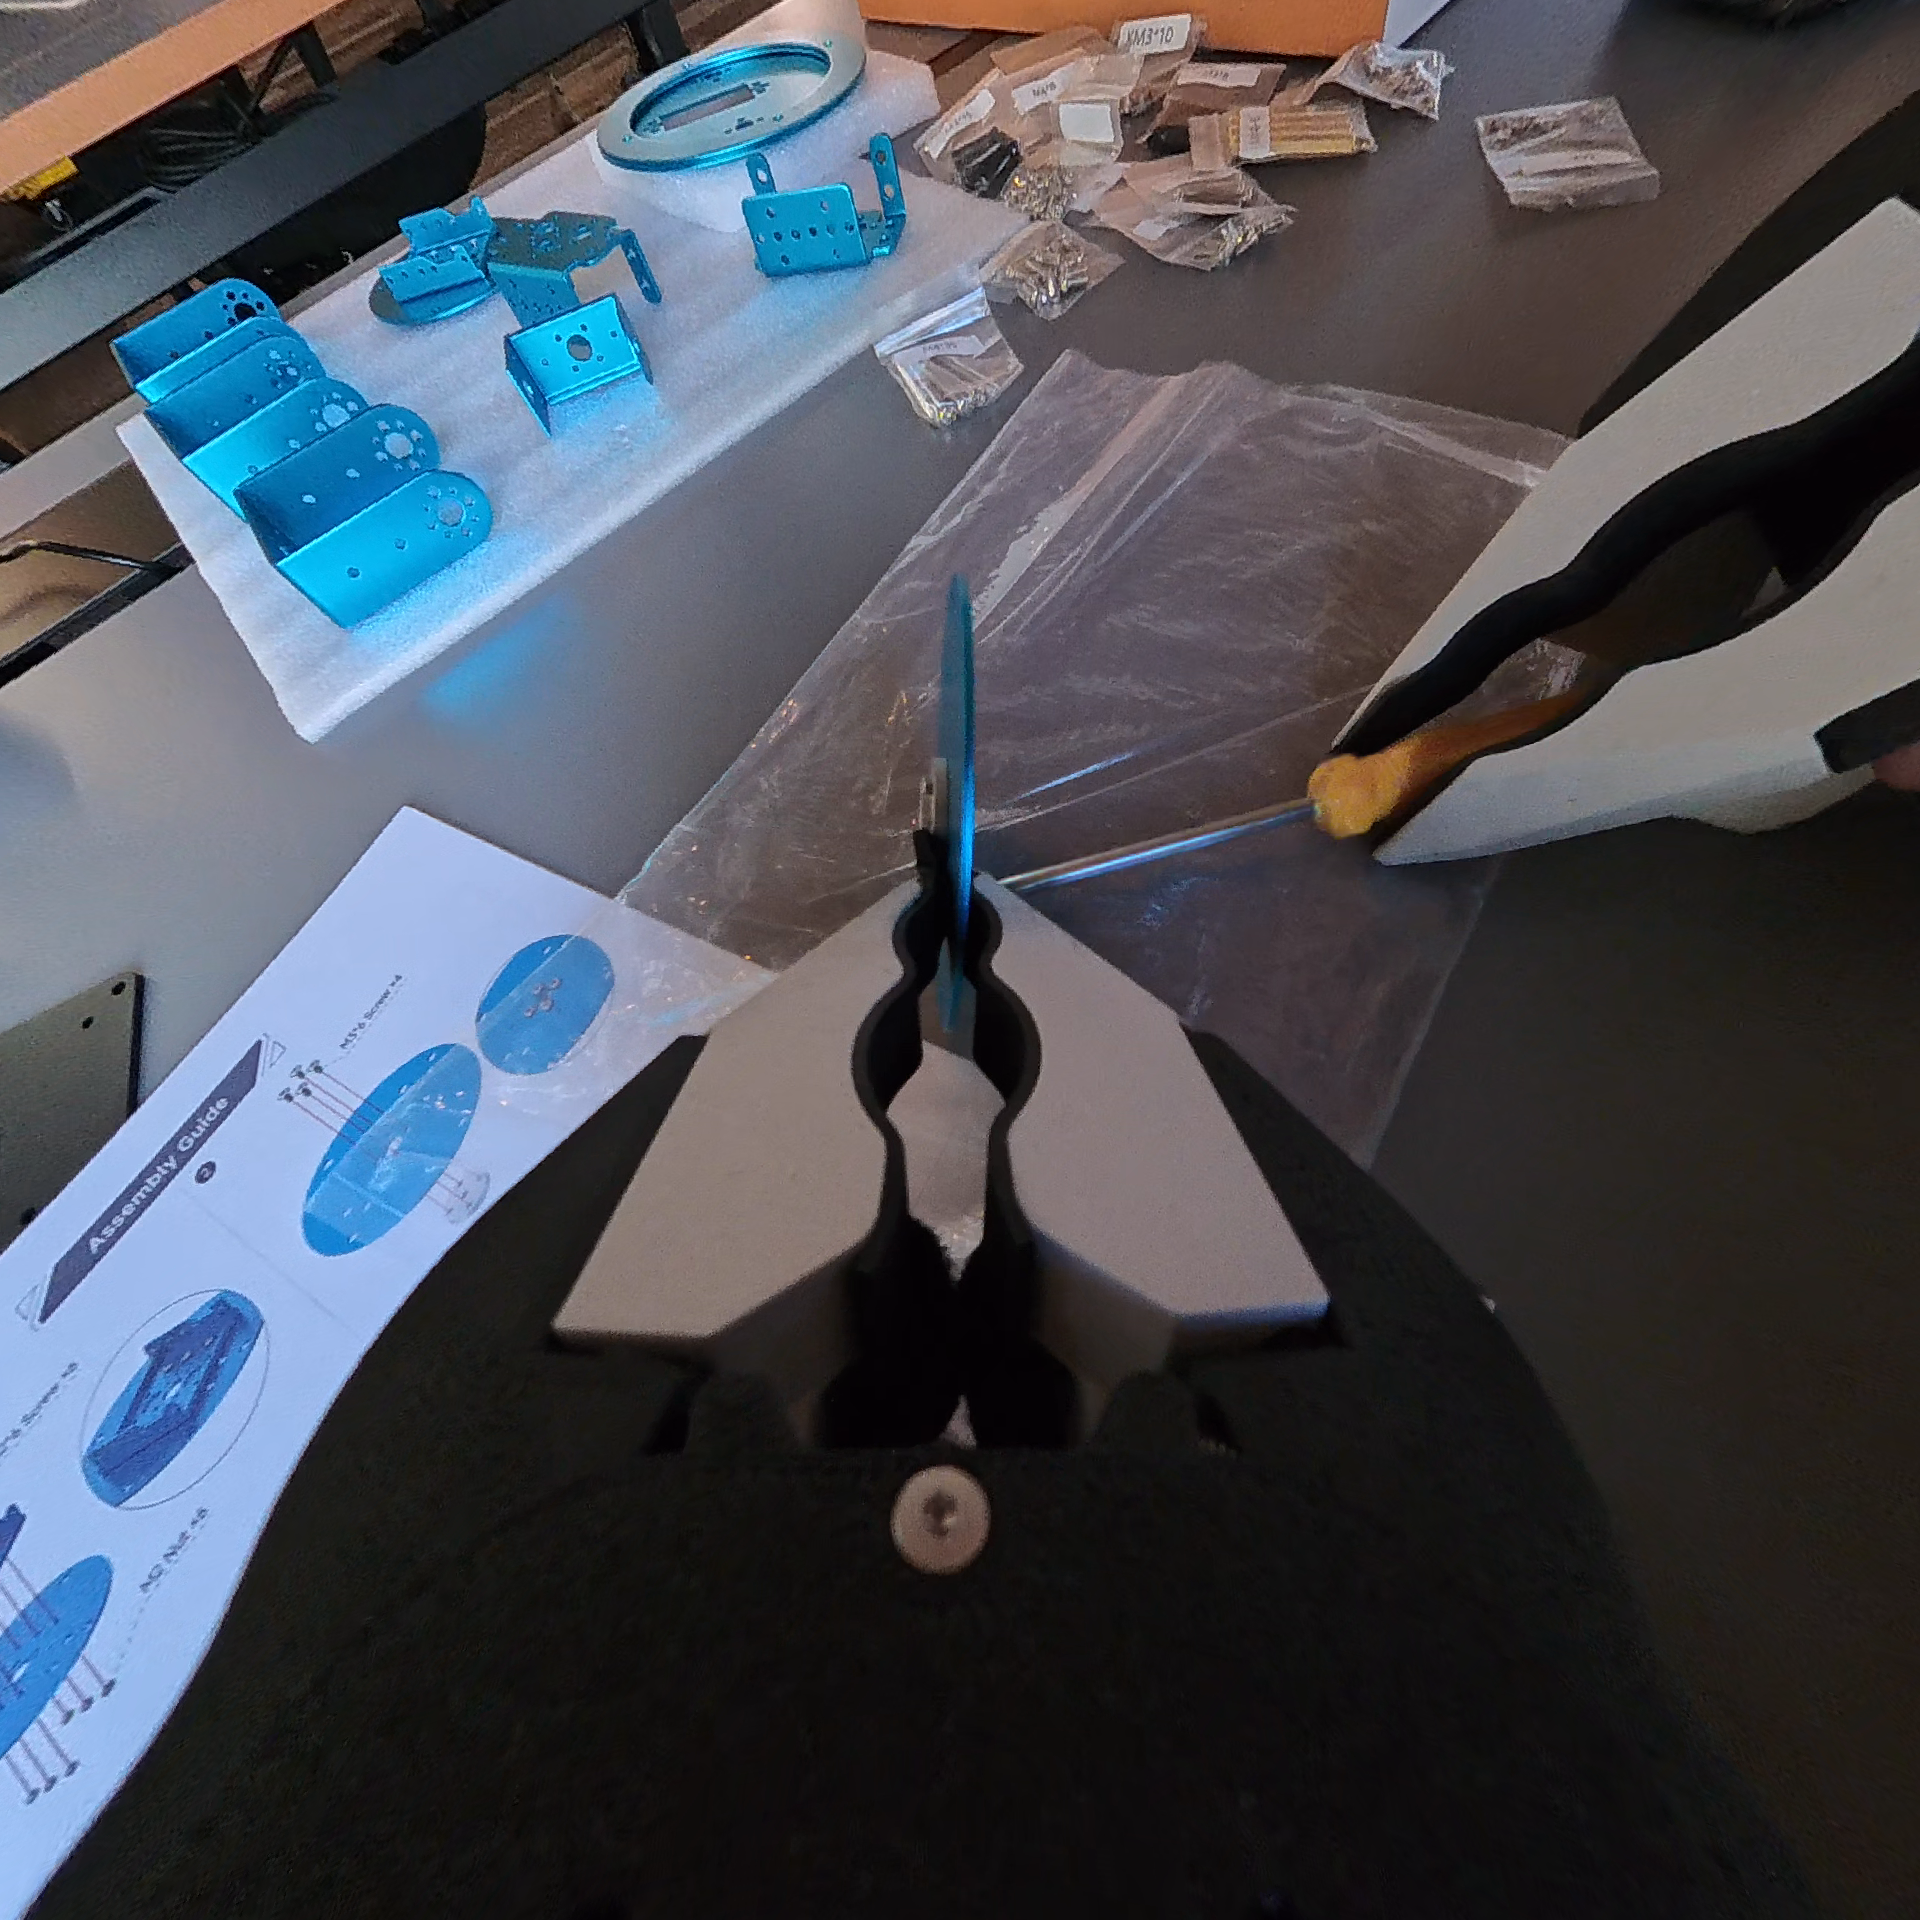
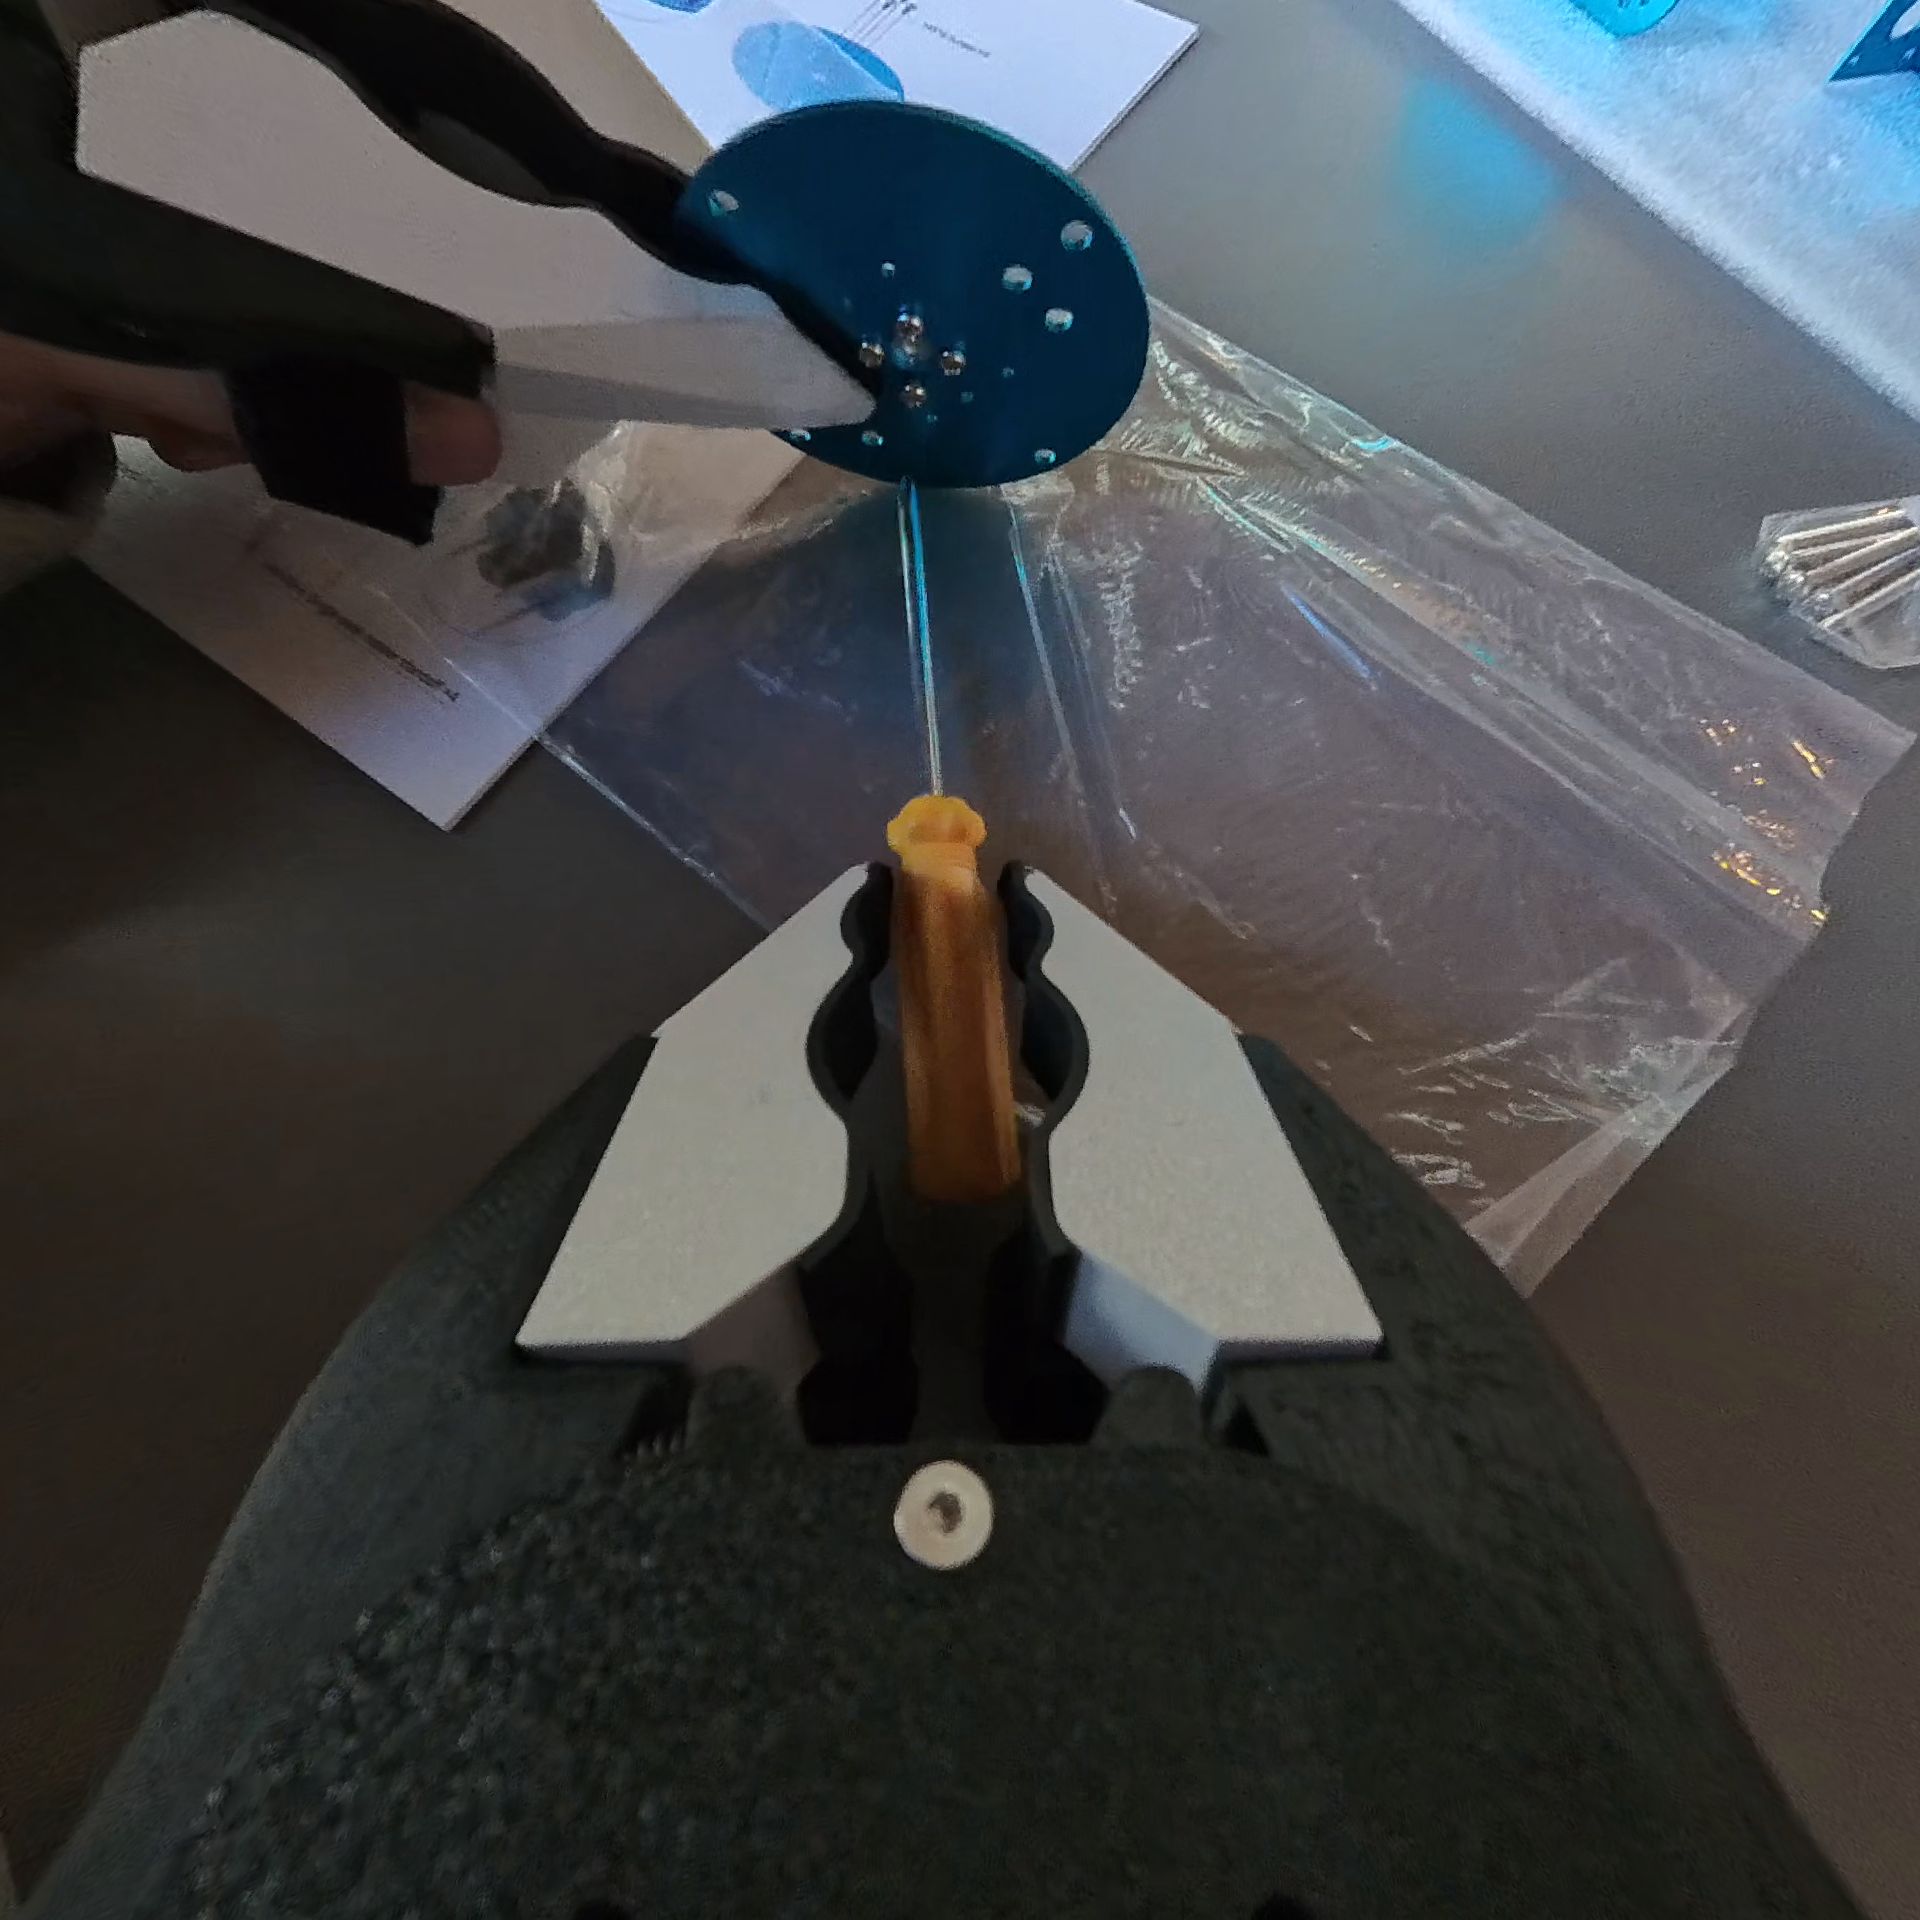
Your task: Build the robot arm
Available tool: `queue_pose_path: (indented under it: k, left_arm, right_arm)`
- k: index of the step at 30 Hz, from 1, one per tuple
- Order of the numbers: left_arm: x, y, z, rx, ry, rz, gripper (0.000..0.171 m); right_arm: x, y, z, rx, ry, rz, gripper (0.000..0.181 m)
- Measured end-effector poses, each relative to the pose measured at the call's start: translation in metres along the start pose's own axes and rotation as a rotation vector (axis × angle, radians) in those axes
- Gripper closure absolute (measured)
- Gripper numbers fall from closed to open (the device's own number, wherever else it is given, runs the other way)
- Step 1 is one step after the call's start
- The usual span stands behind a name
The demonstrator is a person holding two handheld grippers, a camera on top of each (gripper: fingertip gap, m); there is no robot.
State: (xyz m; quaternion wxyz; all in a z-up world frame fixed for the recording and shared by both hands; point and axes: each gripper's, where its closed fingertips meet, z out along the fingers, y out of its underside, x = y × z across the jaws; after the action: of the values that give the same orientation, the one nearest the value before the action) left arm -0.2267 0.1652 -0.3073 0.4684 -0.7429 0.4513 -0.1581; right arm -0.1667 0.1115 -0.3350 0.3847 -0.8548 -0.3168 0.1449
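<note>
My left gripper (image 1: pixel 951 935) is clamped on the rim of a blue disc (image 1: pixel 956 727), holding it on edge above the clear plastic bag (image 1: pixel 1195 582). My right gripper (image 2: pixel 940 894) is clamped on the amber handle of a screwdriver (image 2: pixel 951 1018), its thin shaft reaching toward the disc. In the right wrist view the shaft ends at the disc's lower rim, below the cluster of small screws (image 2: pixel 909 358) near its centre; whether the tip touches metal I cannot tell. In the left wrist view the shaft passes just behind the disc, beside my gripper's tips.

So I judge this to be a screwdriving moment, with the disc steadied and the tool brought up to it but not seated in any screw head. Seating it would call for fine alignment, as the disc is gripped only at its edge and could pivot.

Relative to the disc: the bag lies directly beneath it on the worktop (image 1: pixel 727 623); a printed sheet (image 1: pixel 312 1195) lies to its left; a white foam sheet (image 1: pixel 623 343) with blue brackets (image 1: pixel 312 468) and a ring (image 1: pixel 732 104) lies beyond it to the left; small bags of hardware (image 1: pixel 1122 166) lie beyond it to the right.
</note>
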Motion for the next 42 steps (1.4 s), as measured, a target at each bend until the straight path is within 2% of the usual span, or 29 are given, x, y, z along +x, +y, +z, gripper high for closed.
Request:
queue_pose_path:
  k: [7,9,10,12,14,16,19,21,23,24,26,30,34,38,42]
  left_arm:
    - [-0.002,0.000,0.000,-0.002,-0.013,0.001,0.169]
    - [-0.003,-0.003,-0.004,0.025,-0.020,-0.030,0.169]
    - [-0.002,-0.011,-0.009,0.083,-0.003,-0.063,0.169]
    - [0.007,-0.035,-0.026,0.246,0.090,-0.135,0.170]
    - [0.022,-0.060,-0.049,0.411,0.241,-0.226,0.170]
    - [0.034,-0.079,-0.070,0.533,0.404,-0.349,0.169]
    - [0.047,-0.090,-0.087,0.610,0.597,-0.519,0.169]
    - [0.054,-0.088,-0.086,0.593,0.634,-0.581,0.169]
    - [0.060,-0.084,-0.083,0.572,0.640,-0.621,0.169]
    - [0.062,-0.084,-0.085,0.576,0.644,-0.648,0.169]
    - [0.064,-0.080,-0.085,0.570,0.620,-0.683,0.168]
    - [0.065,-0.073,-0.091,0.570,0.541,-0.583,0.163]
    - [0.064,-0.069,-0.101,0.539,0.565,-0.460,0.143]
    - [0.063,-0.070,-0.100,0.395,0.639,-0.377,0.139]
    - [0.073,-0.066,-0.084,0.160,0.776,-0.363,0.138]
  right_arm:
    - [-0.008,0.005,-0.012,0.027,-0.064,0.055,0.148]
    - [-0.009,-0.004,-0.023,0.112,-0.079,0.061,0.146]
    - [-0.010,-0.013,-0.028,0.178,-0.091,0.049,0.144]
    - [-0.011,-0.037,-0.040,0.342,-0.132,-0.021,0.135]
    - [-0.010,-0.060,-0.055,0.468,-0.221,-0.024,0.129]
    - [-0.016,-0.077,-0.069,0.518,-0.408,0.033,0.118]
    - [-0.024,-0.100,-0.084,0.524,-0.699,0.135,0.121]
    - [-0.032,-0.108,-0.088,0.476,-0.875,0.201,0.133]
    - [-0.039,-0.113,-0.092,0.437,-1.006,0.266,0.160]
    - [-0.039,-0.112,-0.088,0.412,-1.022,0.293,0.173]
    - [-0.042,-0.107,-0.084,0.375,-1.066,0.315,0.181]
    - [-0.046,-0.097,-0.087,0.368,-1.111,0.243,0.181]
    - [-0.040,-0.095,-0.097,0.370,-1.176,0.214,0.181]
    - [-0.029,-0.083,-0.089,0.219,-1.123,0.073,0.181]
    - [-0.027,-0.076,-0.078,0.034,-1.087,-0.115,0.181]
